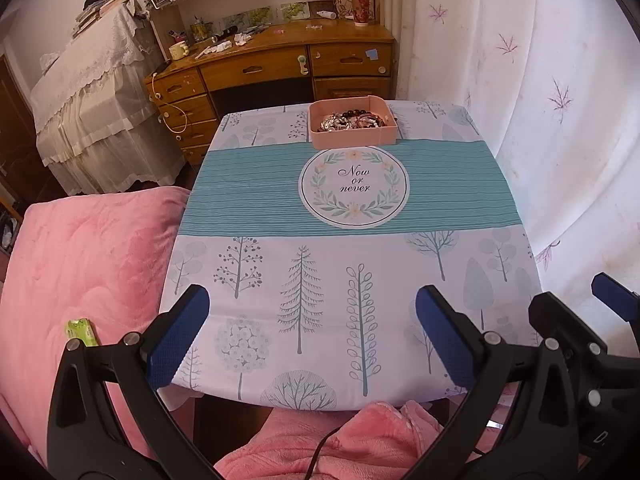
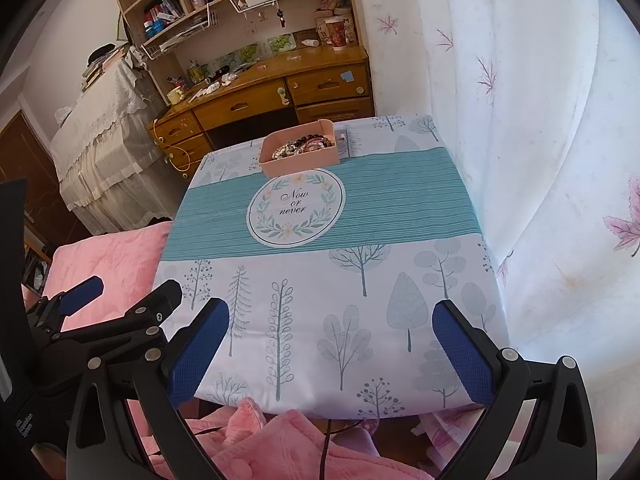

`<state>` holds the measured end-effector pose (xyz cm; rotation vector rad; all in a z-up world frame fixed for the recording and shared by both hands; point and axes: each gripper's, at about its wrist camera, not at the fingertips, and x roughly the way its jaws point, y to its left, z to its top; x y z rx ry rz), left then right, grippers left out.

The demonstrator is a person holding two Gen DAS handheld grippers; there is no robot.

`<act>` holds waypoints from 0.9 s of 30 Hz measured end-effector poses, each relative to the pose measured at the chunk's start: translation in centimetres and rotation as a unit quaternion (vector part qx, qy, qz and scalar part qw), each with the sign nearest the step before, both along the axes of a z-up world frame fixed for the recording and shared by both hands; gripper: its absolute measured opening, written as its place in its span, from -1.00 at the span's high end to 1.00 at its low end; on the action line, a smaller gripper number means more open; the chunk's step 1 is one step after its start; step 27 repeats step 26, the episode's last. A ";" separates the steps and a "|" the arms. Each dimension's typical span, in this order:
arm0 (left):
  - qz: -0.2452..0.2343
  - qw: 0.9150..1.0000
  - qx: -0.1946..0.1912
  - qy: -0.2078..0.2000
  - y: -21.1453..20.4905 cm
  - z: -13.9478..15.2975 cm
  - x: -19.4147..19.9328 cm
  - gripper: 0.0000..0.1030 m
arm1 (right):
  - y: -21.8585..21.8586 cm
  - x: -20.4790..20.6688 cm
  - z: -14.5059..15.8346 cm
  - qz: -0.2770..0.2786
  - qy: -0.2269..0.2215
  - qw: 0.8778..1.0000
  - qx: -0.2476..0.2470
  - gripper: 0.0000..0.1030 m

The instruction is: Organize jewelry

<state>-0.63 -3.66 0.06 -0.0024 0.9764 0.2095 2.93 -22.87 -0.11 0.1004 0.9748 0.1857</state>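
Note:
A pink box (image 1: 354,138) stands at the far end of the table, also in the right wrist view (image 2: 298,164). It holds a heap of jewelry (image 1: 348,120), beads and shiny pieces, also seen from the right (image 2: 302,146). My left gripper (image 1: 312,310) is open and empty over the table's near edge. My right gripper (image 2: 330,322) is open and empty beside it, to the right. Both are far from the box.
The table wears a tree-print cloth with a teal band (image 1: 248,184) and a round "Now or never" print (image 1: 354,188). A pink quilted bed (image 1: 88,264) lies left. A wooden desk (image 1: 280,64) stands behind, a white curtain (image 1: 560,100) hangs right.

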 end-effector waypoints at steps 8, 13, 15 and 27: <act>-0.003 1.000 0.003 0.000 -0.1 0.0 0.4 -0.99 | -0.1 0.3 0.0 -0.004 0.001 1.000 0.001 -0.99; -0.003 1.000 0.004 0.001 -0.1 0.1 0.6 -0.99 | -0.2 0.6 -0.1 -0.005 0.003 1.000 0.004 -0.99; -0.004 1.000 0.004 0.001 0.0 0.0 0.7 -0.99 | -0.2 0.7 -0.1 -0.005 0.003 1.000 0.005 -0.99; -0.006 1.000 0.005 0.020 1.1 -1.0 2.8 -0.99 | -0.6 2.7 -0.5 -0.026 0.022 0.999 0.017 -0.99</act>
